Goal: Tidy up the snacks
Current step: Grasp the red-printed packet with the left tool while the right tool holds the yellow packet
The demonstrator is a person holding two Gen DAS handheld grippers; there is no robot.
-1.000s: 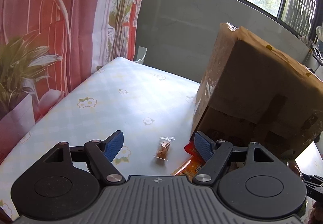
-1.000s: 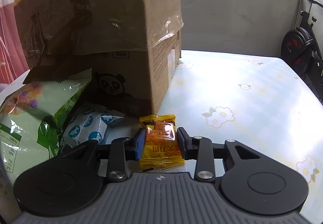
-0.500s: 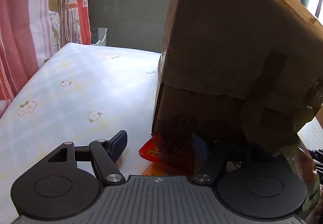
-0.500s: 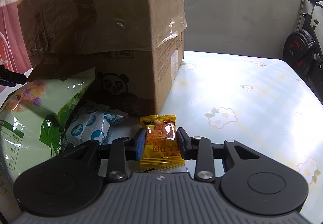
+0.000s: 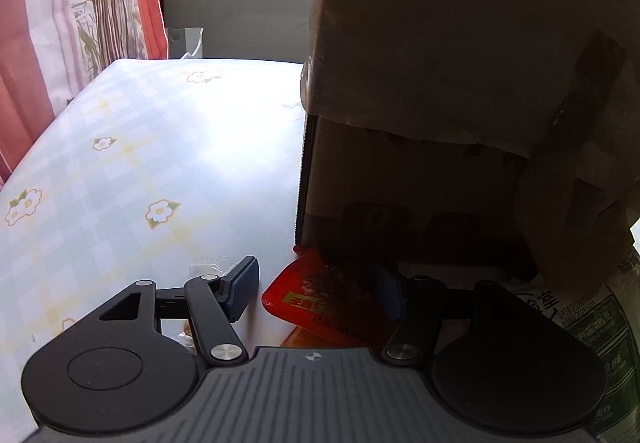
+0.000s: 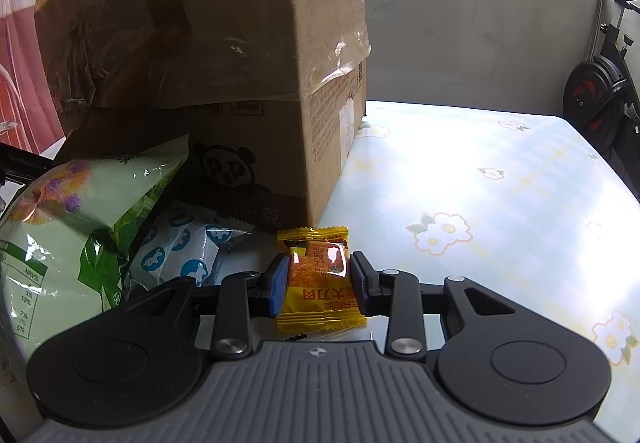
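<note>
In the left wrist view a red snack packet (image 5: 308, 295) lies at the foot of a big cardboard box (image 5: 460, 63), on top of an orange packet (image 5: 296, 339). My left gripper (image 5: 316, 291) straddles the red packet. Its jaws are closing, and the left pad still stands a little apart from the packet. In the right wrist view my right gripper (image 6: 318, 285) is shut on a yellow snack packet (image 6: 316, 275), held just above the table beside the cardboard box (image 6: 220, 43).
A green snack bag (image 6: 60, 227) and a blue-and-white packet (image 6: 176, 255) lie in front of the box. A small clear-wrapped candy (image 5: 208, 263) sits by my left finger. The flowered tablecloth (image 6: 480, 183) stretches right; an exercise bike (image 6: 600, 99) stands beyond it. A curtain (image 5: 80, 3) hangs at the left.
My left gripper has swung right and down, from over the small candy to around the red packet by the box, and its jaws have narrowed. The right gripper and yellow packet stayed still.
</note>
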